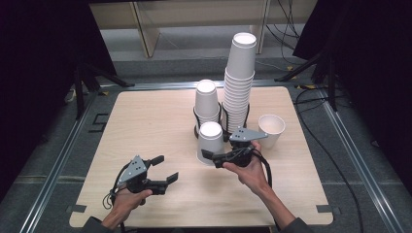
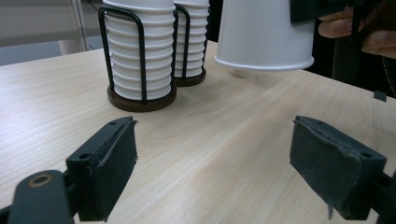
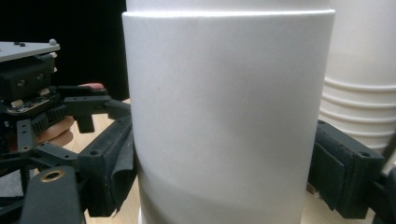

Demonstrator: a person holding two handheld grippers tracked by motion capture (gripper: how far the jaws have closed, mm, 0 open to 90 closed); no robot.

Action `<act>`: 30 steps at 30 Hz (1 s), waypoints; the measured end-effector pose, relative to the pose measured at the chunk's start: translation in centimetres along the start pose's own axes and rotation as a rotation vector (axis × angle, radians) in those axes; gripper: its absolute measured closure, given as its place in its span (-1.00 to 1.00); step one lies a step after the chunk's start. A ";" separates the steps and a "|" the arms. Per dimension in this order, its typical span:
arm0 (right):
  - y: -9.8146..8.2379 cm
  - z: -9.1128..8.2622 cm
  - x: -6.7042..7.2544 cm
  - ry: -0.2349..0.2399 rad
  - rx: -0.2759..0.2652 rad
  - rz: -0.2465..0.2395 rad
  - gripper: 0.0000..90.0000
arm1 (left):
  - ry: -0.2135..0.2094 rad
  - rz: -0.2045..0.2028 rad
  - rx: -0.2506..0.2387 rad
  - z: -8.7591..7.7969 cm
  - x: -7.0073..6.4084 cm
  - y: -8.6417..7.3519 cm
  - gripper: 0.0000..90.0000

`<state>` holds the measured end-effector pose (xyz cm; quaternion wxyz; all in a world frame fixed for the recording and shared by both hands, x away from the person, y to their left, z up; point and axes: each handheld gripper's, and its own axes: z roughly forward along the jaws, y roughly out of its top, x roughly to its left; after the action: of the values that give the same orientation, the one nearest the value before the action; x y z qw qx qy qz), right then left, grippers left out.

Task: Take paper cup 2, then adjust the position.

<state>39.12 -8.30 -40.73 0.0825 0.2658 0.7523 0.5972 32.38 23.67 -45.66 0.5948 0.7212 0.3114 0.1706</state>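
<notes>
An upside-down white paper cup (image 1: 211,138) is near the table's middle, and my right gripper (image 1: 212,148) is shut on its sides. In the right gripper view the cup (image 3: 224,116) has a black pad pressed against it on each side. In the left gripper view the cup (image 2: 264,32) hangs with its rim a little above the wood. My left gripper (image 1: 167,167) is low at the front left. Its jaws are open with nothing between them (image 2: 212,163), and they point toward the cup stacks.
Two black wire holders stand behind the held cup. One carries a short stack of inverted cups (image 1: 207,104) and the other a tall stack (image 1: 239,82). A single upright cup (image 1: 271,130) stands to the right. The wooden table (image 1: 145,116) has bare room at left and front.
</notes>
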 end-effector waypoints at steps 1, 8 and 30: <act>-0.1 0.2 0.2 0.008 0.003 0.006 -0.60 | 0.001 0.001 0.001 0.0 0.0 0.0 -0.68; -0.2 0.7 0.8 0.035 0.014 0.024 -0.60 | -0.002 0.005 0.001 -0.1 0.0 0.0 -0.68; -0.6 3.5 3.5 0.128 0.016 -0.009 -0.60 | -0.090 0.032 0.018 0.6 -1.1 0.0 -0.68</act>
<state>37.48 -3.66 -41.59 0.0348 0.2245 0.7620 0.6064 31.94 22.55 -45.65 0.5987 0.7386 0.2742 0.1447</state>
